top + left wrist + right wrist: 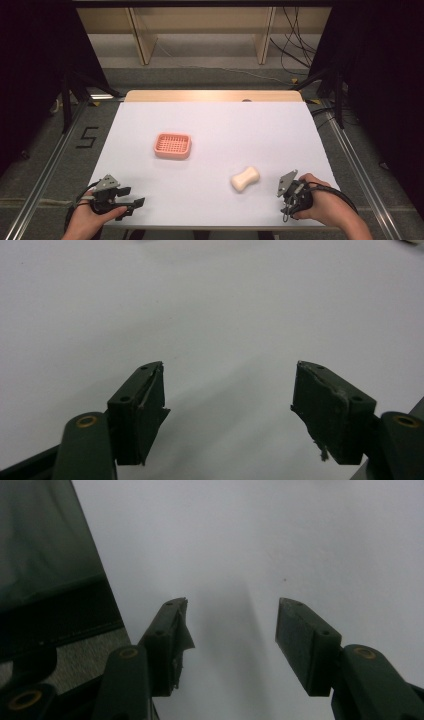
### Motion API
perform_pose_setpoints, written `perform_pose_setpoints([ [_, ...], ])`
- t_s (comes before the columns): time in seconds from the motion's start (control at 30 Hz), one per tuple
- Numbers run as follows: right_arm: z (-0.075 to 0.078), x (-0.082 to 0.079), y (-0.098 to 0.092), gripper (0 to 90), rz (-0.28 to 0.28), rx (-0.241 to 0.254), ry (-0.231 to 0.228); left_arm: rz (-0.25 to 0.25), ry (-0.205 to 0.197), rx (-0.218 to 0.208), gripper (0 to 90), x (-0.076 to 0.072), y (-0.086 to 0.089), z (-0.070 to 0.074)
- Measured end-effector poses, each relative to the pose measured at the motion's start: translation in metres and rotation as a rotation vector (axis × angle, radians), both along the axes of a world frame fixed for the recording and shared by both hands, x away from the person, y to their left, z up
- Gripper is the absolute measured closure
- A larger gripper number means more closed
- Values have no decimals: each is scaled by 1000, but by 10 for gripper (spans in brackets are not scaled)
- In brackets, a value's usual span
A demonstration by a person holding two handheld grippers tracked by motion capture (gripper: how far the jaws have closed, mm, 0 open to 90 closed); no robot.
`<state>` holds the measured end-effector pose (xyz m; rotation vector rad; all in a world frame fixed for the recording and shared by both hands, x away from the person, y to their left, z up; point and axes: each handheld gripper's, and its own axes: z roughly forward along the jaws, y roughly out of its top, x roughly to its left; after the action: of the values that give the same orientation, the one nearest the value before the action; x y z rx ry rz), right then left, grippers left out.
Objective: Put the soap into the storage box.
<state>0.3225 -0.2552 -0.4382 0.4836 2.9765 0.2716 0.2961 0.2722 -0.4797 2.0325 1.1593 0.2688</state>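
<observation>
soap (245,179): lying flat near the table's (210,125) front edge, about 10 o'clock of my right gripper (286,202), close for an easy grab
dish (172,145): pink, 10 o'clock of the soap, well apart
right gripper: jaws apart, nothing between
left gripper (131,206): parked at 7 o'clock, wide open, empty

A rectangular table with a smooth white top (215,130) and a light wooden strip along its far edge carries two things. A salmon-pink plastic soap dish with a gridded floor (172,145) lies left of centre. A cream, bone-shaped bar of soap (245,179) lies well apart from it, nearer the front right.
</observation>
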Motion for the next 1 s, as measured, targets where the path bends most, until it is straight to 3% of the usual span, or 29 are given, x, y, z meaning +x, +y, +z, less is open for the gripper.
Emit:
perform_pose_setpoints([
  [0.03, 0, 5, 1, 451, 62, -3, -10, 2, -2, 0, 287, 0, 0, 0],
  [0.1, 0, 5, 3, 449, 38, -20, -13, 6, -5, -2, 287, 0, -1, 0],
  [0.23, 2, 20, 10, 431, 134, -72, -15, 10, -2, 3, 286, -2, -1, 0],
  [0.5, 5, 37, 20, 402, 173, -119, -5, -3, -1, -1, 285, 0, -1, -1],
  [0.77, 9, 50, 30, 383, 199, -122, -17, -11, 0, 2, 285, 0, -2, -1],
  [0.87, 10, 51, 34, 375, 167, -130, -2, -11, -1, 1, 284, 0, -1, -1],
  [0.9, 12, 50, 36, 370, 110, -138, 30, -11, 0, 0, 285, 0, -2, -1],
  [0.93, 10, 55, 36, 365, 199, -127, -22, -11, 1, 1, 285, 0, -1, -1],
  [0.97, 9, 58, 38, 361, 229, -117, -28, -5, -2, 3, 284, 0, -2, -1],
  [1.0, 10, 58, 40, 352, 202, -127, -21, -3, 0, 5, 284, 0, -2, -1],
])
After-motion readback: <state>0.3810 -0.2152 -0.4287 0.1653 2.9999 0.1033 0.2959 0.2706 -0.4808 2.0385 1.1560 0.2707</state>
